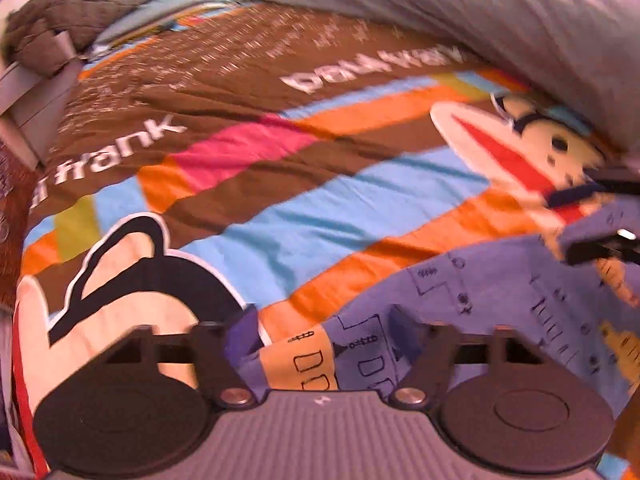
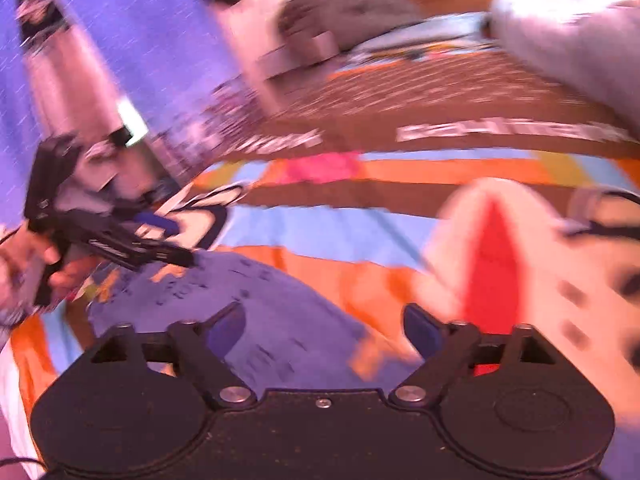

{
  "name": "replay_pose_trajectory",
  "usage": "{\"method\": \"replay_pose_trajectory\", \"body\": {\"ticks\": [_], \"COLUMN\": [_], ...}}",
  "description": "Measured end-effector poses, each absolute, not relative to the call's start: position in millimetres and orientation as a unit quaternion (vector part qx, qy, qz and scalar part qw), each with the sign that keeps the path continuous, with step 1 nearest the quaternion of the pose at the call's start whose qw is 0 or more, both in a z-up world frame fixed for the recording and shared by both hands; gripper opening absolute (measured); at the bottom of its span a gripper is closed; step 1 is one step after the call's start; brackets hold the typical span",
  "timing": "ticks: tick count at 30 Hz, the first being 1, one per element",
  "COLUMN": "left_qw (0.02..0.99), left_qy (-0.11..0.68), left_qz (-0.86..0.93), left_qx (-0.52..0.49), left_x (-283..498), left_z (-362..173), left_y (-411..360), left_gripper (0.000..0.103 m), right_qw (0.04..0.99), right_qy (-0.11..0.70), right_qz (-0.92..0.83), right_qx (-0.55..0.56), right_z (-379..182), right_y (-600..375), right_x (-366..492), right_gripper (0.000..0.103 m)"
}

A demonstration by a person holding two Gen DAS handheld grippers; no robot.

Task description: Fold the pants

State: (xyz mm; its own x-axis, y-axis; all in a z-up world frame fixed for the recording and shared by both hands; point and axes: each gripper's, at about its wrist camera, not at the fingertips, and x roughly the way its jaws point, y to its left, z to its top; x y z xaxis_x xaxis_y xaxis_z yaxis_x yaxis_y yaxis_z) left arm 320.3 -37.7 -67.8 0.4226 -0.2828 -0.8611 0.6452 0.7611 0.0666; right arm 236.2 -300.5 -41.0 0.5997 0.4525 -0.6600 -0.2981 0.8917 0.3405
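Note:
The purple pants (image 1: 500, 292), printed with dark line drawings and orange patches, lie on the colourful bedspread (image 1: 280, 184). In the left wrist view my left gripper (image 1: 324, 340) is open, its blue pads either side of a raised fold of the pants. The right gripper (image 1: 600, 216) shows at the right edge over the pants. In the blurred right wrist view my right gripper (image 2: 324, 328) is open just above the pants (image 2: 256, 304). The left gripper (image 2: 176, 244) shows at the left, held in a hand, with its tips at the pants' edge.
A grey duvet (image 1: 500, 12) is heaped at the far right of the bed. A grey quilted cloth (image 1: 68, 12) lies on a grey frame at the far left. The bedspread has brown, blue, orange and pink stripes and cartoon monkey faces (image 1: 512, 148).

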Motion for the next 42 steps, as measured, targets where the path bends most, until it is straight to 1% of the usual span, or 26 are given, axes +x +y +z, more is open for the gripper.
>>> {"method": "replay_pose_trajectory", "body": {"ticks": [1, 2, 3, 4, 5, 6, 7, 8, 9, 10, 12, 15, 20, 24, 27, 28, 29, 30, 31, 32, 34, 36, 38, 39, 40, 42], "left_qw": [0.813, 0.806, 0.804, 0.806, 0.806, 0.807, 0.81, 0.812, 0.814, 0.816, 0.815, 0.807, 0.793, 0.801, 0.812, 0.815, 0.819, 0.821, 0.821, 0.82, 0.815, 0.806, 0.788, 0.781, 0.777, 0.776], "left_qy": [0.463, 0.467, 0.466, 0.459, 0.453, 0.446, 0.437, 0.432, 0.428, 0.422, 0.416, 0.418, 0.427, 0.431, 0.437, 0.436, 0.435, 0.438, 0.449, 0.459, 0.48, 0.509, 0.548, 0.559, 0.564, 0.562], "left_qz": [-0.286, -0.289, -0.294, -0.3, -0.309, -0.316, -0.322, -0.327, -0.33, -0.333, -0.343, -0.363, -0.373, -0.378, -0.357, -0.353, -0.347, -0.337, -0.324, -0.31, -0.292, -0.265, -0.244, -0.244, -0.248, -0.254], "left_qx": [0.209, 0.218, 0.222, 0.224, 0.225, 0.224, 0.221, 0.217, 0.214, 0.212, 0.21, 0.208, 0.223, 0.174, 0.147, 0.143, 0.141, 0.142, 0.144, 0.145, 0.143, 0.144, 0.139, 0.132, 0.127, 0.128], "left_x": [322.0, 321.5, 319.9, 316.6, 313.6, 311.4, 306.6, 304.7, 301.4, 296.3, 288.6, 275.6, 252.6, 255.3, 272.5, 279.9, 288.3, 295.9, 306.3, 315.5, 334.3, 347.8, 359.6, 362.0, 363.0, 360.5], "left_z": [-72.4, -75.6, -77.3, -77.1, -76.6, -75.8, -74.1, -71.5, -68.9, -66.8, -62.5, -56.7, -50.1, -34.7, -27.6, -26.3, -25.8, -26.9, -29.5, -32.8, -41.8, -53.5, -66.4, -70.4, -73.1, -74.6], "left_y": [-41.7, -44.2, -45.4, -45.7, -45.4, -44.5, -43.1, -41.8, -40.2, -38.2, -34.5, -29.4, -25.7, -21.2, -31.5, -37.9, -45.6, -53.0, -62.3, -70.4, -83.3, -92.0, -97.6, -97.7, -97.4, -97.5], "left_gripper": [0.025, 0.02, 0.017, 0.011, 0.008, 0.006, 0.003, 0.002, 0.002, 0.002, 0.001, 0.001, 0.001, 0.006, 0.014, 0.021, 0.026, 0.035, 0.039, 0.039, 0.039, 0.039, 0.038, 0.036, 0.036, 0.036], "right_qw": [0.883, 0.877, 0.87, 0.862, 0.855, 0.851, 0.849, 0.85, 0.85, 0.85, 0.852, 0.858, 0.861, 0.856, 0.857, 0.859, 0.86, 0.862, 0.864, 0.867, 0.873, 0.882, 0.892, 0.894, 0.893, 0.894], "right_qy": [0.401, 0.407, 0.414, 0.421, 0.427, 0.431, 0.433, 0.434, 0.435, 0.436, 0.431, 0.416, 0.401, 0.406, 0.409, 0.407, 0.406, 0.404, 0.403, 0.402, 0.397, 0.383, 0.369, 0.366, 0.367, 0.365], "right_qz": [0.229, 0.244, 0.259, 0.274, 0.285, 0.293, 0.297, 0.297, 0.295, 0.293, 0.297, 0.302, 0.311, 0.317, 0.313, 0.311, 0.309, 0.306, 0.301, 0.295, 0.284, 0.274, 0.26, 0.257, 0.258, 0.258], "right_qx": [0.083, 0.073, 0.069, 0.071, 0.071, 0.067, 0.059, 0.047, 0.035, 0.026, 0.021, 0.02, -0.002, -0.033, -0.034, -0.024, -0.015, -0.007, -0.002, 0.004, 0.014, 0.005, -0.017, -0.025, -0.029, -0.037], "right_z": [-44.5, -48.5, -52.1, -56.2, -58.8, -60.3, -60.9, -61.4, -62.0, -62.9, -61.2, -54.3, -43.5, -52.4, -62.7, -63.5, -63.8, -63.9, -63.9, -64.2, -62.3, -58.0, -53.8, -52.3, -52.8, -55.6], "right_y": [-291.9, -283.9, -277.2, -271.4, -267.1, -263.0, -260.4, -256.7, -254.8, -253.2, -251.7, -249.4, -235.0, -218.9, -214.6, -216.2, -218.2, -220.6, -223.1, -225.5, -231.4, -236.2, -240.0, -242.4, -244.0, -246.7], "right_x": [251.1, 263.2, 274.8, 283.3, 290.8, 295.5, 297.6, 298.3, 295.5, 290.6, 281.0, 261.1, 219.3, 196.5, 189.7, 189.4, 189.6, 189.7, 189.3, 189.5, 190.5, 194.3, 203.2, 210.5, 217.6, 232.3], "right_gripper": [0.073, 0.07, 0.064, 0.059, 0.057, 0.052, 0.042, 0.035, 0.02, 0.009, 0.003, 0.001, 0.0, 0.0, 0.0, 0.0, 0.0, 0.0, 0.0, 0.001, 0.015, 0.02, 0.029, 0.038, 0.044, 0.049]}}
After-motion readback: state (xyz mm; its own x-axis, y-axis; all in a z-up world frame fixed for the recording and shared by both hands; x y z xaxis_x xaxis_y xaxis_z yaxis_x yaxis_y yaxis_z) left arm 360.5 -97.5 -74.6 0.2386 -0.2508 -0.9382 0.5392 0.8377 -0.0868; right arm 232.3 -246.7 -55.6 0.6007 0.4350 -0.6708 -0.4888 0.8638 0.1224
